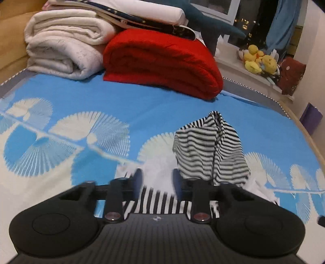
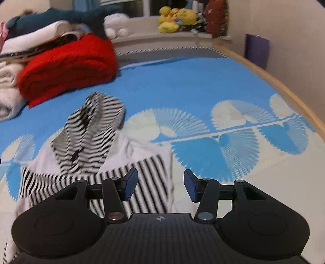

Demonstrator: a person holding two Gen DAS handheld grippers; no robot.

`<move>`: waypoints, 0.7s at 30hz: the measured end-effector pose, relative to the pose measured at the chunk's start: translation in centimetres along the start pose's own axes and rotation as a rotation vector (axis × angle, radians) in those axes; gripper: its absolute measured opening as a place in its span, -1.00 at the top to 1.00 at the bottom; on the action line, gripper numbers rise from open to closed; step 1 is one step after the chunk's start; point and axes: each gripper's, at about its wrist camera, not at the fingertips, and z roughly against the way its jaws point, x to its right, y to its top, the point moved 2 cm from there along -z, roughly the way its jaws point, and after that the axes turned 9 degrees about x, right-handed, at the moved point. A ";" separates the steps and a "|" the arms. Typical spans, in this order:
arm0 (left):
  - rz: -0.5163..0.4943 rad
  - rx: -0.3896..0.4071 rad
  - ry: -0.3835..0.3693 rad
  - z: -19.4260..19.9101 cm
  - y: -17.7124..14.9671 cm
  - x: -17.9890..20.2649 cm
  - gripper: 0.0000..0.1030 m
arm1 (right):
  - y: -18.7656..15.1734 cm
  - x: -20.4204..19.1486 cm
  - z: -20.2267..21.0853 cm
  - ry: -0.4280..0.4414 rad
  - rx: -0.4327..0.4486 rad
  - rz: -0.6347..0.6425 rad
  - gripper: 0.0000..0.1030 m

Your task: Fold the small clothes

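Note:
A small black-and-white striped garment (image 1: 211,146) with white parts lies bunched on the blue and white bedspread (image 1: 142,105). One striped part stands up in a peak just right of my left gripper (image 1: 157,180). That gripper's blurred blue pads stand a narrow gap apart over white and striped cloth, and I see no pad pressing on it. In the right wrist view the garment (image 2: 89,130) spreads to the left. My right gripper (image 2: 160,186) is open above the garment's right edge, with its left pad over a striped band and nothing gripped.
A folded red blanket (image 1: 162,63) and a cream blanket (image 1: 65,50) are stacked at the far end of the bed, with pillows and a plush shark on top. Yellow plush toys (image 2: 176,18) sit on the windowsill. The bed's wooden edge (image 2: 284,85) runs along the right wall.

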 end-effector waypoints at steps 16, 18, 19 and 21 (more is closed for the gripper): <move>-0.063 -0.141 -0.079 -27.4 6.0 6.5 0.53 | -0.8 3.3 -3.7 -0.118 -0.063 0.046 0.53; -0.054 -0.139 -0.082 -30.2 6.4 7.5 0.45 | -1.0 3.5 -4.0 -0.120 -0.065 0.026 0.53; -0.052 -0.138 -0.077 -31.2 6.5 7.8 0.30 | -1.1 3.4 -4.1 -0.122 -0.062 0.020 0.53; -0.032 -0.148 -0.048 -33.6 6.8 8.5 0.02 | -1.2 3.0 -4.4 -0.117 -0.061 0.020 0.53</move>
